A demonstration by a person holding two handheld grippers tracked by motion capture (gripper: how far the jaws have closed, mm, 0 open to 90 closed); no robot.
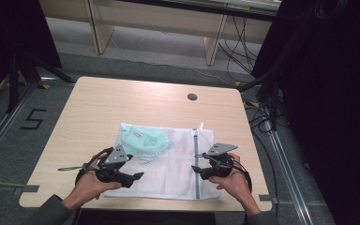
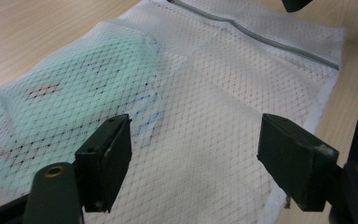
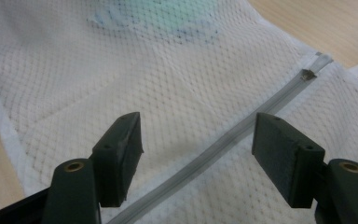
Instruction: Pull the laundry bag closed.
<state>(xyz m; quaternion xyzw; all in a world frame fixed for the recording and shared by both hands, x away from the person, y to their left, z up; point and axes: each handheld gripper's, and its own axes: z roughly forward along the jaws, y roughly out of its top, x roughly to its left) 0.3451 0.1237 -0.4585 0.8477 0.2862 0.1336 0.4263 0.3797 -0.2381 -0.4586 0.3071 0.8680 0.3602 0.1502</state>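
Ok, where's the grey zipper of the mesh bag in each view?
High view: zipper runs near to far down the right part of the mesh bag, just left of the right gripper.
Left gripper view: zipper slants across the top right.
Right gripper view: zipper runs diagonally between the open jaws.
Shared landmark: green garment inside the bag.

A white mesh bag (image 1: 168,166) with a fine diamond net pattern is lying near the front edge of the pale, light-wood-grained table (image 1: 98,108). A grey zip (image 1: 196,164) is running as a straight stripe along the bag's side nearest the table's right edge. A mint-green garment (image 1: 143,139) with small dark red and blue markings is showing through the net at the bag's far left corner. The left gripper (image 1: 138,176) and right gripper (image 1: 196,169) are showing black, with black jaws and grey plates on top. A small dark grey round cap (image 1: 192,96) is sitting near the table's far edge.
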